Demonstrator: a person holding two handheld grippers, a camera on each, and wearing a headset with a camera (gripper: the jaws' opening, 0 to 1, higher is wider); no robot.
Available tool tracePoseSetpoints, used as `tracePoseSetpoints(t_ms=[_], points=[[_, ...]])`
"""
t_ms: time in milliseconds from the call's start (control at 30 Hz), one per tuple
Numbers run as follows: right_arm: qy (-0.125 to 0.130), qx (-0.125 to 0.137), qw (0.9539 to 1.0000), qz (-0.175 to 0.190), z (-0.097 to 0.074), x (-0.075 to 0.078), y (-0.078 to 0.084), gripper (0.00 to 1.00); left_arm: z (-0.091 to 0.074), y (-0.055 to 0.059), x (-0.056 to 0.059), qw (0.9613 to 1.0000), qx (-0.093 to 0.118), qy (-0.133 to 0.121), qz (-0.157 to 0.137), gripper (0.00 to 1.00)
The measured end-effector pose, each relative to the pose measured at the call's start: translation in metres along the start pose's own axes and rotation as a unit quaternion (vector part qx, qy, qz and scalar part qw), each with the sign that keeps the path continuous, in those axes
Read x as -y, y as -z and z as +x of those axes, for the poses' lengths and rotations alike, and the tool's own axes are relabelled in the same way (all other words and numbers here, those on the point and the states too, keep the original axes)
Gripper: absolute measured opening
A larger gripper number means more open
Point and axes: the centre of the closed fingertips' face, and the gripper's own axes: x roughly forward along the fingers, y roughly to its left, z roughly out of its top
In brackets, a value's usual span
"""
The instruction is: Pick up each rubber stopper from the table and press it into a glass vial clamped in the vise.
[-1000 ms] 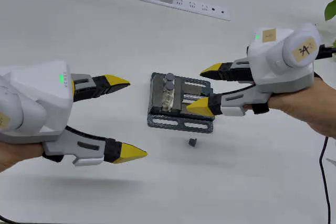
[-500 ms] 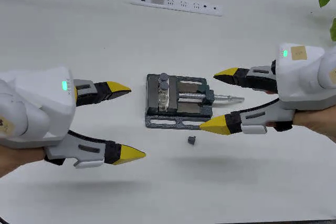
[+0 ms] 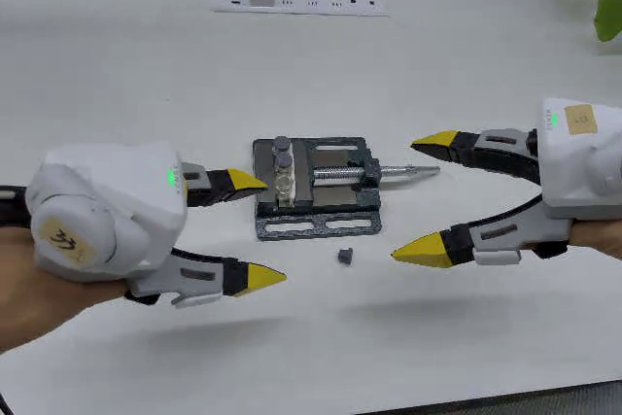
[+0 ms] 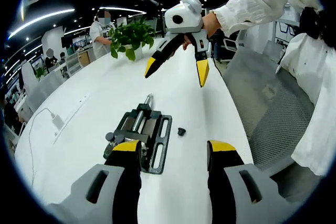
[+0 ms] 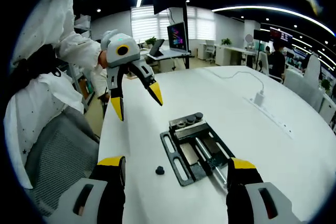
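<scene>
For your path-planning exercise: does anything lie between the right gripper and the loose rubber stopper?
Nothing visible does: only bare table separates the right gripper from the rubber stopper, which lies apart from the vise.

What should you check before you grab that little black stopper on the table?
1. The rubber stopper lies free on the table, in front of the vise: ok.
2. The right gripper is open and empty: ok.
3. The left gripper is open and empty: ok.
4. Path from the right gripper to the stopper is bare table: ok.
5. The vials stand upright in the vise: ok.
6. An unstoppered vial is waiting: cannot tell; dark stoppers top those seen.
</scene>
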Motion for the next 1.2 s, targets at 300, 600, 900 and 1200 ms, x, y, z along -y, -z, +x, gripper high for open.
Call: tracePoseSetpoints(t_ms=[300, 600, 900, 1200], points=[[0.003, 0.003, 0.9999, 0.011, -0.009, -0.002, 0.018, 0.78, 0.031, 0.010, 0.008, 0.9975, -0.042, 0.031, 0.047, 0.35], [0.008, 0.007, 0.9998, 0.018, -0.016, -0.003, 0.032, 0.78, 0.068, 0.021, 0.017, 0.9933, -0.065, 0.059, 0.074, 0.22], [0.014, 0.003, 0.9996, 0.026, -0.019, -0.002, 0.038, 0.77, 0.092, 0.028, 0.019, 0.9903, -0.078, 0.073, 0.089, 0.18], [0.019, 0.003, 0.9992, 0.034, -0.022, -0.001, 0.042, 0.76, 0.108, 0.034, 0.020, 0.9873, -0.092, 0.080, 0.101, 0.13]])
